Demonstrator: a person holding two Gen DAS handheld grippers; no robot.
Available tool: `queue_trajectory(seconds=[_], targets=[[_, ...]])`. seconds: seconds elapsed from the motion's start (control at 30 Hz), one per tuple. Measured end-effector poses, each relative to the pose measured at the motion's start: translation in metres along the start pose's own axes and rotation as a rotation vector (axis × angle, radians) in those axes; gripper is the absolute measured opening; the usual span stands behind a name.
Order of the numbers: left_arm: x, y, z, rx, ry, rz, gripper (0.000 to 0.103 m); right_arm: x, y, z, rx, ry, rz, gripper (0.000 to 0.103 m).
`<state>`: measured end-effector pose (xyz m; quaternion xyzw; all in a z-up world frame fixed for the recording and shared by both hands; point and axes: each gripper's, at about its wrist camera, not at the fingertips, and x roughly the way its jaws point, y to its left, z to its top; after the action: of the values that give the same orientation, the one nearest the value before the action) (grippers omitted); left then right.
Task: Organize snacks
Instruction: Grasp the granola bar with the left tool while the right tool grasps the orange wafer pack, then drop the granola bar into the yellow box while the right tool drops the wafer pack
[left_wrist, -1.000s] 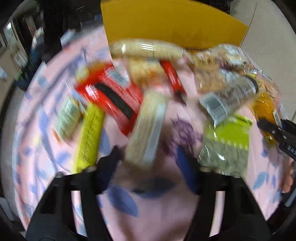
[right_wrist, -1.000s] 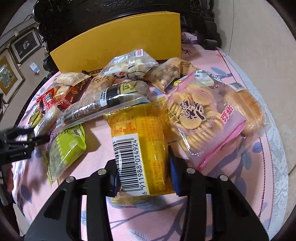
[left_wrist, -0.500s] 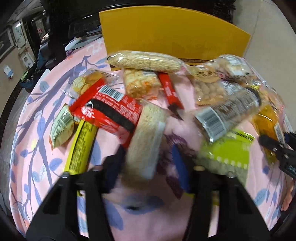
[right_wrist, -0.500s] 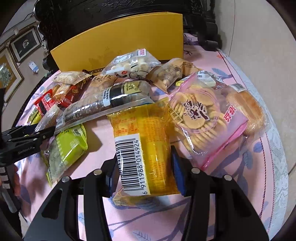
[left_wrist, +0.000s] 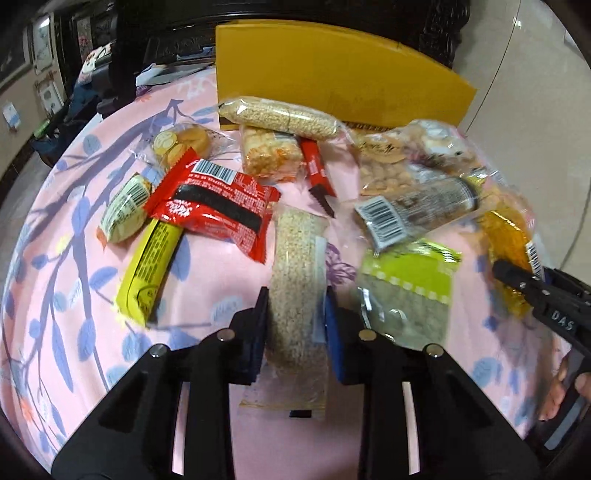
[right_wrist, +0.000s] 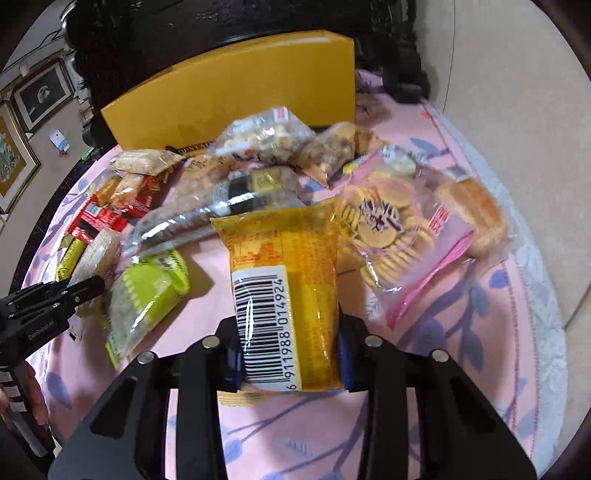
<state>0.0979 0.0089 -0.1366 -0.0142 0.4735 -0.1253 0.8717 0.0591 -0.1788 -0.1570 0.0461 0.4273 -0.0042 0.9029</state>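
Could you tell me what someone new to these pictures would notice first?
Each gripper is clamped on a snack: the left gripper on a pale puffed-grain bar, the right gripper on a yellow barcoded packet. Behind them, mixed snacks crowd the pink floral tablecloth before a yellow box.

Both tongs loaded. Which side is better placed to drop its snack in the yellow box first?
Probably the left. The left tongs hold the slim puffed-rice bar, and the yellow box sits nearly straight ahead. The right tongs hold the bulkier yellow packet, with more piled snacks before the box.
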Motion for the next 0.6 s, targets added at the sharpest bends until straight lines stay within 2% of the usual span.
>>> queue_trajectory(seconds=[0.17, 0.33, 0.6], targets=[[-0.022, 0.003, 0.002, -0.009, -0.019, -0.038, 0.028, -0.023, 0.021, 0.008, -0.046, -0.059, 0.008, 0.038], [-0.040, -0.001, 0.017, -0.006, -0.066, -0.033, 0.028, -0.022, 0.034, 0.016, -0.085, -0.053, 0.029, 0.038], [-0.045, -0.014, 0.052, 0.033, -0.081, -0.043, 0.028, -0.026, 0.037, 0.039, -0.093, -0.071, 0.038, 0.038]])
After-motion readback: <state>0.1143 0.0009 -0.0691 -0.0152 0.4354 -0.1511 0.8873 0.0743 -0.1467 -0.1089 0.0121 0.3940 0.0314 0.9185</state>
